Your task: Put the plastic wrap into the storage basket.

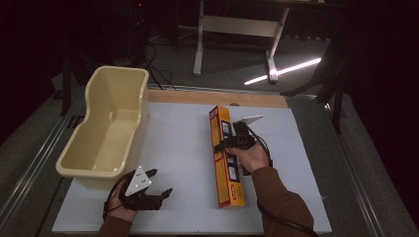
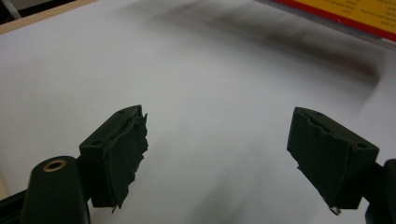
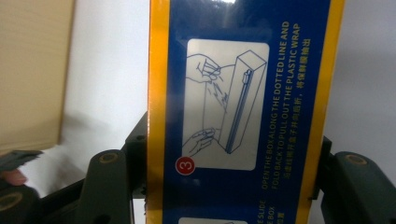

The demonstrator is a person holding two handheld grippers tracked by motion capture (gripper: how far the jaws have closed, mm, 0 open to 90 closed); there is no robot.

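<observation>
Right gripper [image 1: 228, 143] clamps a long yellow box [image 1: 226, 158] about a third of the way down its length, its jaws pressed against the box's two long sides. On the white surface [image 1: 183, 148], the box lies lengthwise, running from the far centre toward the near edge, with its blue instruction panel [image 3: 243, 112] facing the right gripper view. A hand [image 1: 253, 157] in a brown sleeve holds this gripper from the box's right.

Left gripper [image 1: 157, 191] hovers near the surface's near-left corner, its jaws spread wide and holding nothing; in the left gripper view, bare white surface lies between them, and the box's red-edged side [image 2: 345, 14] crosses the top right corner.

A cream tub [image 1: 106, 126] sits at the surface's left edge, just beyond the left gripper and well apart from the box.
</observation>
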